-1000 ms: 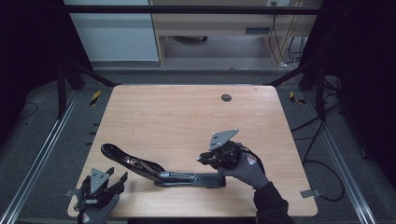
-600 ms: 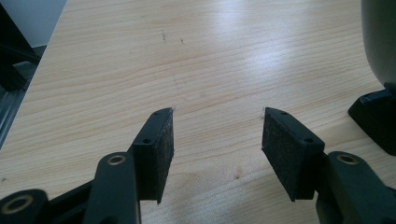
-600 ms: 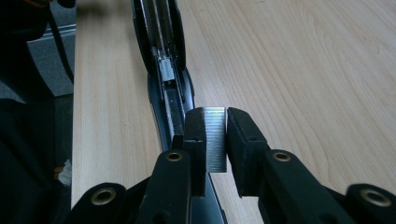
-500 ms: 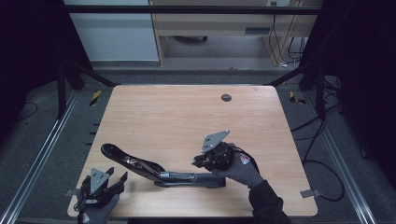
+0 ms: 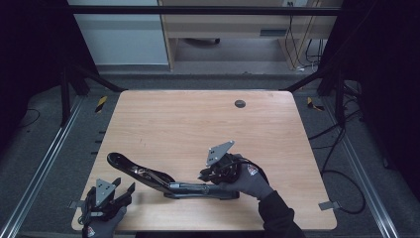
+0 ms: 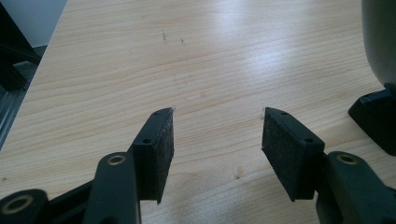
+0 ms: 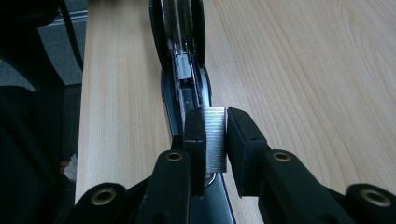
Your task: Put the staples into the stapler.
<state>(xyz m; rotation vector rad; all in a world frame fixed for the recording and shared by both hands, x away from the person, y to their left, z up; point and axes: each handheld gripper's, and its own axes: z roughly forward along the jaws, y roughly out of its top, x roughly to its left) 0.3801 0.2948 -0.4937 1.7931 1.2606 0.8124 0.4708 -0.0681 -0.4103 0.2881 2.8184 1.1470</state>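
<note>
Your right gripper (image 7: 215,135) pinches a strip of staples (image 7: 215,138), held directly above the open stapler (image 5: 171,179) and in line with its magazine channel (image 7: 186,88). The stapler's long axis runs left-right along the near part of the table (image 5: 198,129); its lid is swung up toward the left, and the base lies flat under your right hand (image 5: 247,176). In the right gripper view the channel runs straight away from the jaws, so the strip looks roughly parallel to it; judged, the coming move is a short drop down into the track. Your left gripper (image 5: 106,196) sits at the near left corner, jaws spread and empty, farther from the base. The wood surface is bare elsewhere; a small dark grommet (image 5: 239,103) lies well apart at the far side.
</note>
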